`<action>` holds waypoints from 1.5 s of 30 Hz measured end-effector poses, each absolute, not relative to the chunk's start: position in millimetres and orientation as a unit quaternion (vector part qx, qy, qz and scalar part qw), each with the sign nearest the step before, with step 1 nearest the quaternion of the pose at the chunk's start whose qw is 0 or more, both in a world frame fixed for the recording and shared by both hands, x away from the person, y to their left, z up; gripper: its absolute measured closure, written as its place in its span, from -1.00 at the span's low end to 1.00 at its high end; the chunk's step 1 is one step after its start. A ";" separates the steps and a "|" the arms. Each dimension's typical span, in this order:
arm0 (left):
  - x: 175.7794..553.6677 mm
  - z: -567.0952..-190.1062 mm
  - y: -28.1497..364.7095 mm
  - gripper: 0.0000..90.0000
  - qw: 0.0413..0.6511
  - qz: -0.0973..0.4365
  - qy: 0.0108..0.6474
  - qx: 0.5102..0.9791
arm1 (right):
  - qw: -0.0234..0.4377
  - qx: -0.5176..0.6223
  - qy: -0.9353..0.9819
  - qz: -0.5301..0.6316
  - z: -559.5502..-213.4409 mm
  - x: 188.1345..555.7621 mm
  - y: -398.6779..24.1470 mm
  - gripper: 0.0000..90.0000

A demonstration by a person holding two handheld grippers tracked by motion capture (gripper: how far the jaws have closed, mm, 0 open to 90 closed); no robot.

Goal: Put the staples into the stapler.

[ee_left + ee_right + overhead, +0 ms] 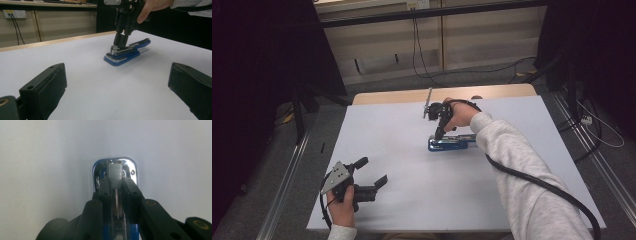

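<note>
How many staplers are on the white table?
1. The blue stapler lies a little right of the table's middle, under the right gripper, which points down onto its front end. Its rear end is hidden behind the person's sleeve.

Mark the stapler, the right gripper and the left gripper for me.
stapler (130, 53): left gripper view, blue base.
right gripper (439, 134): high view, tips of its jaws on the stapler.
left gripper (373, 173): high view, gap between its open jaws.
</note>
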State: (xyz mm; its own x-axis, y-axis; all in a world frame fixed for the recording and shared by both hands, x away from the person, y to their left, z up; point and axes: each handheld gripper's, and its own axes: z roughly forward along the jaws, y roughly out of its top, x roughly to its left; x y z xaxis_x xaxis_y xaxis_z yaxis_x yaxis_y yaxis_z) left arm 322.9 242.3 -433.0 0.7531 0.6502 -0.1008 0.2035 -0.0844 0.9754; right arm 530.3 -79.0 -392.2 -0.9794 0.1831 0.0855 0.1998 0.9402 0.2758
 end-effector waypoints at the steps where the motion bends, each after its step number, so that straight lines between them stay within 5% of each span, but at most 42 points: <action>1: 322.8 -432.8 242.5 -0.96 0.607 0.184 0.300 0.712 | 0.030 -0.102 -0.984 -0.143 -391.9 529.5 -78.2 0.74; 45: 323.3 -433.5 241.5 -0.96 0.605 0.180 0.303 0.714 | 0.031 -0.101 -0.985 -0.135 -396.4 529.7 -76.8 0.73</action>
